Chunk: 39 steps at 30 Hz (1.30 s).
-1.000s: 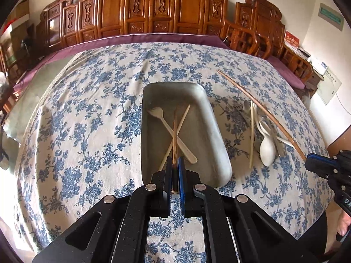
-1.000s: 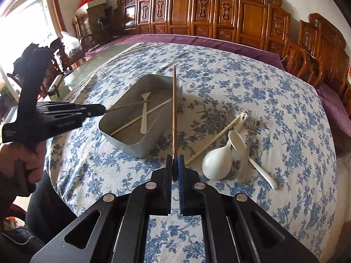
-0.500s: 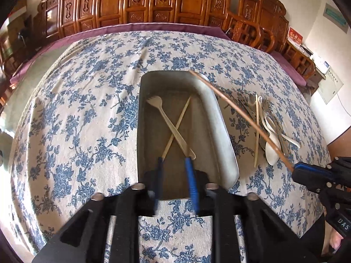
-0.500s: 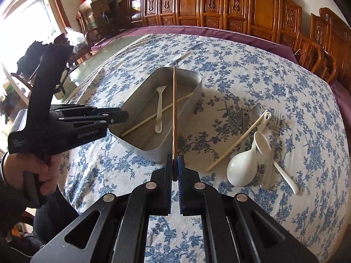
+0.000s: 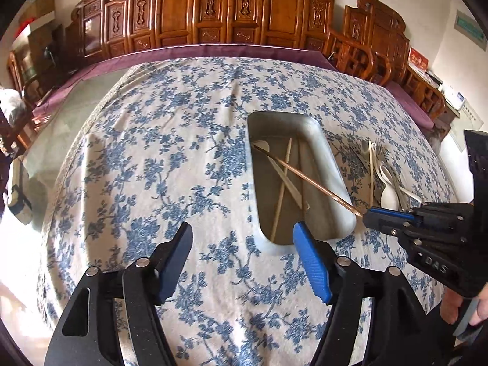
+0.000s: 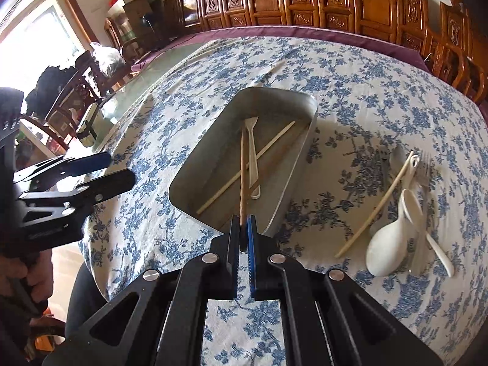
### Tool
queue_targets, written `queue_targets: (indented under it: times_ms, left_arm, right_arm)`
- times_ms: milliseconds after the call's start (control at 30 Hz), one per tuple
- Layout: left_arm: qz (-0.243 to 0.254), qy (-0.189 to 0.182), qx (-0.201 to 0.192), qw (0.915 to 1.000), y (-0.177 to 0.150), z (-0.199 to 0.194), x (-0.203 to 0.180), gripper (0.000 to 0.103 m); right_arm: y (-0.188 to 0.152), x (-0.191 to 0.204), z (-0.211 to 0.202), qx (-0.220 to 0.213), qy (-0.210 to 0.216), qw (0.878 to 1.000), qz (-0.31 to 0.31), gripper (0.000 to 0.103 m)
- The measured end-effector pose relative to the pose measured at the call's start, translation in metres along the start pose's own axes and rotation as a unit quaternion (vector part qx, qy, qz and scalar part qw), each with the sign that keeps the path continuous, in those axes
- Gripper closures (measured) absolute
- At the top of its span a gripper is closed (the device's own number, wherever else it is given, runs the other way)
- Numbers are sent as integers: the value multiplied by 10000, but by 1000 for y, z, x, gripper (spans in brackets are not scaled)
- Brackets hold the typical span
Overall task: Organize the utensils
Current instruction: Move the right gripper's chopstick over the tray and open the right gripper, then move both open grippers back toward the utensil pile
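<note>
A grey metal tray (image 5: 334, 164) (image 6: 195, 164) sits on the blue-flowered tablecloth. In it lie a white plastic fork (image 6: 252, 155), a pale chopstick (image 6: 244, 167) and, dimly, a brown chopstick (image 5: 302, 177). My right gripper (image 6: 243, 224) (image 5: 370, 215) is shut on the end of another brown chopstick (image 6: 243, 177) (image 5: 305, 178), which slants out over the tray. My left gripper (image 5: 244, 244) (image 6: 117, 169) hangs over the cloth just left of the tray's near end. Its jaws are opening and nothing is between them.
Right of the tray lies a heap of utensils: a white ladle spoon (image 6: 384, 253), a pale chopstick (image 6: 375, 204), a metal fork (image 6: 424, 167) and a white spoon (image 6: 411, 204). A loose pale stick (image 6: 274, 67) lies beyond the tray. Carved wooden chairs (image 5: 213, 9) ring the table's far side.
My left gripper let go of its brown chopstick in the tray, opened and drew back to the left. My right gripper carried its chopstick over the tray and lower.
</note>
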<state>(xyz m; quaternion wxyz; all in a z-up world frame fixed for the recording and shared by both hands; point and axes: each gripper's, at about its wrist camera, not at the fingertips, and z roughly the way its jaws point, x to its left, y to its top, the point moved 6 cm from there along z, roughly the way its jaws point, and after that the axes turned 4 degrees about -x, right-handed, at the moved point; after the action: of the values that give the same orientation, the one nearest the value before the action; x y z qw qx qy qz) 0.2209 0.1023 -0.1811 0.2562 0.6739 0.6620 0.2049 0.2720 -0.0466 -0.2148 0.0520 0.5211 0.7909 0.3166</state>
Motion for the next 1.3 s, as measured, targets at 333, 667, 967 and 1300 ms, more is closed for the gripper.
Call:
queue_targets:
  times_ms: [333,667,967,1300]
  left_arm:
    - [-20,36,-51,10000,-4,-11,17,33]
    - [-31,35,-115,9999,-2,-16,16,30]
    - [-5,68,-131,9999,0,-20,14,30]
    - [101,-37,-191,9998,6,-23,-8,20]
  right_arm:
    - [7,4,18,13,-118,9999,5,97]
    - [17,10,12,-216,75,9997,-22,96]
    - [26,17,8,-382,220,9988,-191,94]
    - [14,-4,-20,-605,44,9981,-144,94]
